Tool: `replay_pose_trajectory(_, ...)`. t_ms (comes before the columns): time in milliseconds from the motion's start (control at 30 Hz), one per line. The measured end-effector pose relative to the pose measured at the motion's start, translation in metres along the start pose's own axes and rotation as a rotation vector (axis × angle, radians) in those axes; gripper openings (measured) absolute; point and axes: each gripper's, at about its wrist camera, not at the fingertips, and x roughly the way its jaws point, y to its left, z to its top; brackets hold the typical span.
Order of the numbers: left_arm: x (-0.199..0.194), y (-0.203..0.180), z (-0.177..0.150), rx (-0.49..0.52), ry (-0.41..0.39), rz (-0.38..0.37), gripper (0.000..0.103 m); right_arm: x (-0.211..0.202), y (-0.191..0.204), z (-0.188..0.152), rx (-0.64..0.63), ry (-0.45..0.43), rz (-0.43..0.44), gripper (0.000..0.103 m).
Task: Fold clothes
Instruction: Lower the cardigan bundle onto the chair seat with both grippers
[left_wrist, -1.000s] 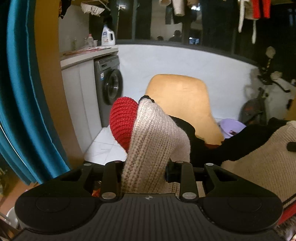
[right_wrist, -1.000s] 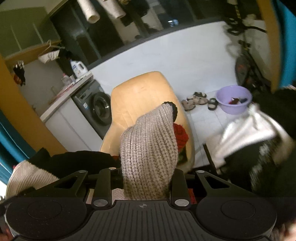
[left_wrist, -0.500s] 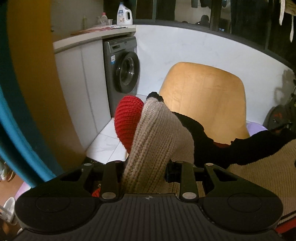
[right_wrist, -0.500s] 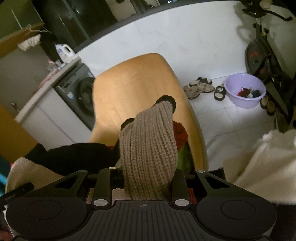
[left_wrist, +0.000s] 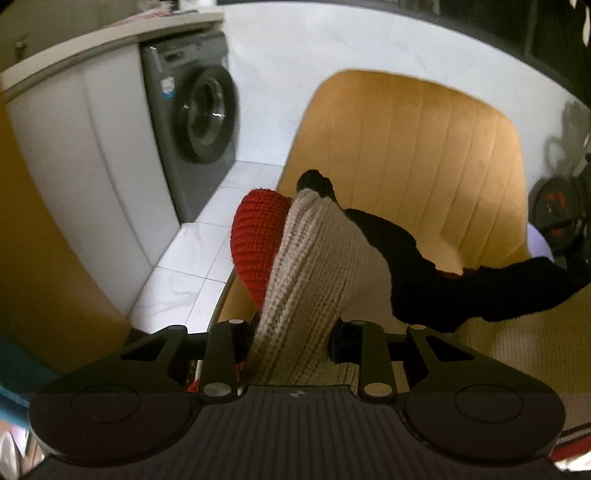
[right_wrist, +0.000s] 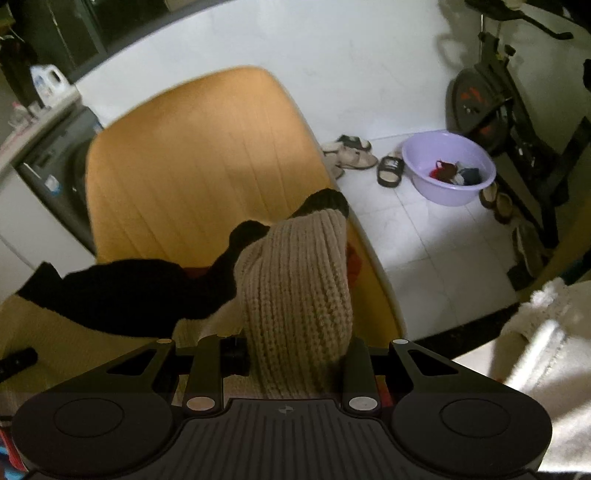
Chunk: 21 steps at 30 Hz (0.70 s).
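Both clamped: the left hand-held gripper (left_wrist: 295, 328) and right hand-held gripper (right_wrist: 295, 347) each pinch a bunched corner of the chunky beige knit sweater with black and red trim (right_wrist: 295, 295); it hangs spread before the mustard upholstered chair (right_wrist: 192, 155); no finished fold shows, so laying and creasing apparently remain.

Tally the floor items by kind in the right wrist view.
Basin: 1
Exercise bike: 1
Footwear: several pieces beside the basin and near the bike; overlaps make an exact count unclear.
Total: 2 items plus the footwear.
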Motion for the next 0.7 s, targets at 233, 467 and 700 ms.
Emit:
replay_pose_trajectory(233,0.055,0.007,0.006,0.050,0.066,0.008,0.028,0.065,0.021,0.016,-0.035,0.070,-0.063,0.024)
replay_pose_trajectory(467,0.108,0.002,-0.006,0.150,0.112,0.049,0.028,0.122,0.027,0.018,-0.112,0.105,-0.152,0.024)
replay_pose_trajectory(700,0.131,-0.002,-0.018,0.276,0.141,0.075,0.055,0.179,0.029,0.004,-0.365,0.152,-0.280,0.061)
